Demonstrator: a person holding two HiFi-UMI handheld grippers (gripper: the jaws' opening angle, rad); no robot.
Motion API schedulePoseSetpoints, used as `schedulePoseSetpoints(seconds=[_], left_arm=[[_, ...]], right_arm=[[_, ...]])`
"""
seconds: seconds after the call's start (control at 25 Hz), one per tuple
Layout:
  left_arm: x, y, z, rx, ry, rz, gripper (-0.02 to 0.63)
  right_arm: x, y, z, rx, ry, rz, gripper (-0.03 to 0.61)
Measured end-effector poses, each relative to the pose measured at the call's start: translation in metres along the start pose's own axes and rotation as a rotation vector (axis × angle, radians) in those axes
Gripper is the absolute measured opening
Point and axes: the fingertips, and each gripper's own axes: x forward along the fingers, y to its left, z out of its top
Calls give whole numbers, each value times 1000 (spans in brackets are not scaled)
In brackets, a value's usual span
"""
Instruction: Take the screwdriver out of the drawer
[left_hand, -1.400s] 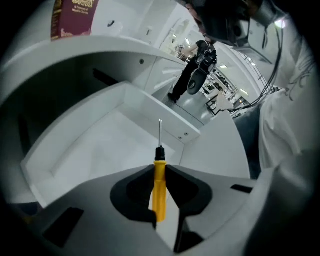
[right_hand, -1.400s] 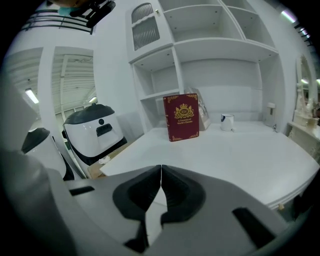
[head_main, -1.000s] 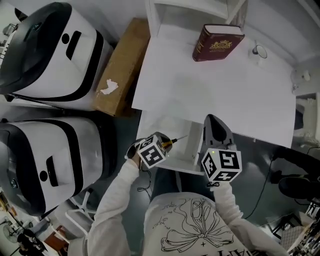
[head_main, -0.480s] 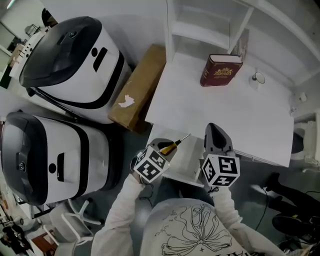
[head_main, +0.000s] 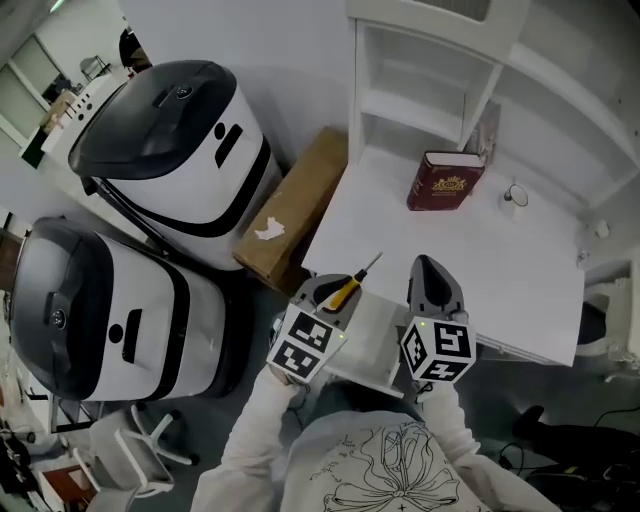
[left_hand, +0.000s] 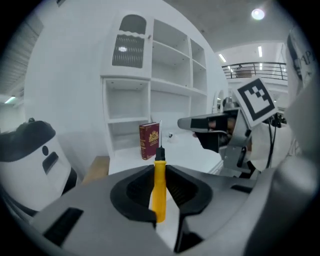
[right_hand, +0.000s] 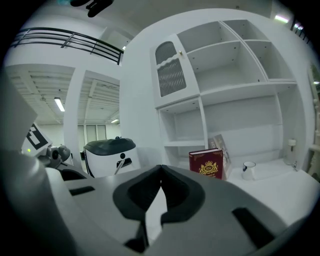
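Note:
The screwdriver (head_main: 349, 288) has a yellow handle and a thin metal shaft that points toward the white desk (head_main: 500, 260). My left gripper (head_main: 335, 287) is shut on the handle and holds it above the desk's near left corner. In the left gripper view the yellow handle (left_hand: 159, 187) stands upright between the dark pads, with the shaft reaching past the left gripper (left_hand: 160, 169). The open white drawer (head_main: 372, 340) lies just below both grippers. My right gripper (head_main: 431, 268) hovers beside it, shut with nothing in it, and its right gripper (right_hand: 160, 170) tips meet.
A dark red book (head_main: 446, 181) leans at the back of the desk by the white shelf unit (head_main: 420, 70), with a small cup (head_main: 515, 195) to its right. Two large white-and-black machines (head_main: 170, 150) and a cardboard box (head_main: 295, 210) stand left of the desk.
Both grippers have risen. The left one has lifted the screwdriver from the drawer's level to above the desk's corner and tilted it up. The right gripper stays shut.

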Motion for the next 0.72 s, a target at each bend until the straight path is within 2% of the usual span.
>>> schedulePoseSetpoints(seconds=[0.28, 0.44, 0.72], left_arm=[[-25, 23, 59, -54, -200, 214, 71], [-34, 31, 75, -87, -274, 279, 71], [-50, 43, 82, -133, -342, 367, 71]], right_arm=[[3, 5, 26, -43, -56, 11, 3], [4, 4, 34, -40, -72, 14, 3], [7, 1, 38, -47, -78, 17, 3]])
